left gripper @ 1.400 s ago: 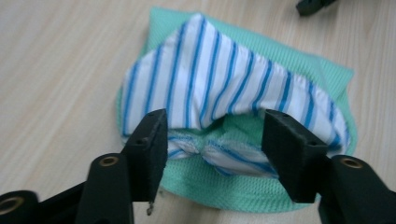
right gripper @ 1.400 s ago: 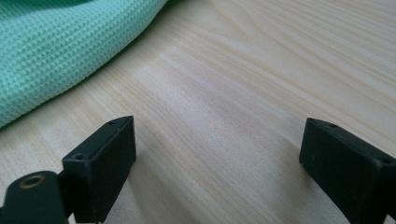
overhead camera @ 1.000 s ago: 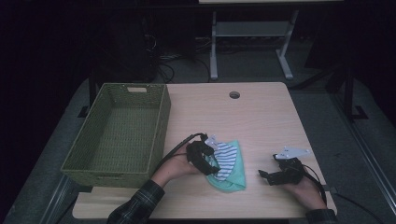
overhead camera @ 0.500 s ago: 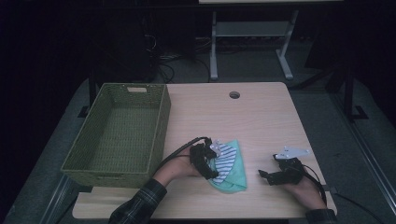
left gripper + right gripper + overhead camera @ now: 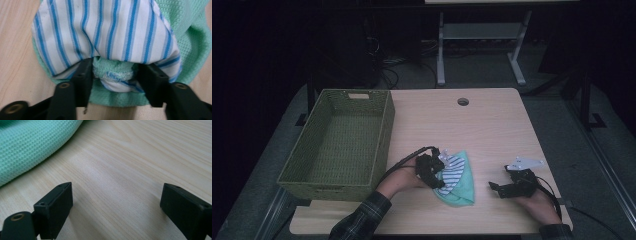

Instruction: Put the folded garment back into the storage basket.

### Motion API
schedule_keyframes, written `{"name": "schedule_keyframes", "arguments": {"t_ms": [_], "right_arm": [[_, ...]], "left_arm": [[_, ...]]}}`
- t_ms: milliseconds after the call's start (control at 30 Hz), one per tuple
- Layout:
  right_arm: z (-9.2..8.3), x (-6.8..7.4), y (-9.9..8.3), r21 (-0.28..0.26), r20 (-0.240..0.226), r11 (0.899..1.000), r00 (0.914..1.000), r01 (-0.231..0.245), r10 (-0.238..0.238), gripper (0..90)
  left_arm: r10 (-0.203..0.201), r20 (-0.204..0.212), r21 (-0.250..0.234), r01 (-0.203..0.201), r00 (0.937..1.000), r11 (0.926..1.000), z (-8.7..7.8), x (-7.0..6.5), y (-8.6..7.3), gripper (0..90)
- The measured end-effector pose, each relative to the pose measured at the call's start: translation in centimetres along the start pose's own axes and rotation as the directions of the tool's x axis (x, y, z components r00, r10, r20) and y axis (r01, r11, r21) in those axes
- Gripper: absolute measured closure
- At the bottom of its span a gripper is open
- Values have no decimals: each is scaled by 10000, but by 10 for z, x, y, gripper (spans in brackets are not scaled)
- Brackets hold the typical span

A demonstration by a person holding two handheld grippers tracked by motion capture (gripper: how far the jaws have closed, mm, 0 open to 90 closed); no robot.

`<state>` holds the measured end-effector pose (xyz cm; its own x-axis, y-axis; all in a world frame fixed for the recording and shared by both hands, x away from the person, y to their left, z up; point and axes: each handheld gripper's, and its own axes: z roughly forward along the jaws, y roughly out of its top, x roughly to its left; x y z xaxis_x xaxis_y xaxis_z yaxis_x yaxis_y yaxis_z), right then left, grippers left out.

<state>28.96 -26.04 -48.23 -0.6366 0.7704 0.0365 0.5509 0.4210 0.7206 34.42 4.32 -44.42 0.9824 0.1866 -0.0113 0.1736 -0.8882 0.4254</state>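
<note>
Left hand-held gripper point(image 5: 113, 75), jaws just closing, pinches what seems a fold of the cloths point(image 5: 107, 37) on the desk point(image 5: 492, 125). Next: lift toward the basket point(image 5: 337, 145). Right hand-held gripper point(image 5: 116, 202) rests open.

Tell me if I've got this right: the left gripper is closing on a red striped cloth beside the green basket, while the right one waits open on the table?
Not quite: the striped cloth is blue and white, not red, as the left gripper view shows. The left gripper has just been closing on it beside the basket; the right gripper waits open.
</note>
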Motion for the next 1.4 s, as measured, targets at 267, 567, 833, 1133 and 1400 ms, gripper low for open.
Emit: {"name": "schedule_keyframes", "arguments": {"t_ms": [267, 567, 833, 1133, 1400], "right_arm": [[0, 0, 0, 5, 50, 10000, 10000, -52, 52, 109], [0, 0, 0, 8, 48, 10000, 10000, -57, 57, 109], [0, 0, 0, 18, 53, 10000, 10000, -19, 19, 109], [0, 0, 0, 5, 58, 10000, 10000, -50, 50, 108], [0, 0, 0, 41, 58, 10000, 9999, -82, 82, 108]], "left_arm": [[-386, -197, 151, 389, 9991, 9991, -1, 0, 3, 723], [-799, 58, -32, 799, 9968, 9968, -8, 2, 5, 742], [-1079, -93, -474, 1073, 9941, 9931, -29, 4, 9, 742], [-1306, -269, -908, 1277, 9911, 9876, -55, 7, 13, 741], [-1462, -208, -1130, 1430, 9890, 9833, -75, 11, 14, 738]]}}
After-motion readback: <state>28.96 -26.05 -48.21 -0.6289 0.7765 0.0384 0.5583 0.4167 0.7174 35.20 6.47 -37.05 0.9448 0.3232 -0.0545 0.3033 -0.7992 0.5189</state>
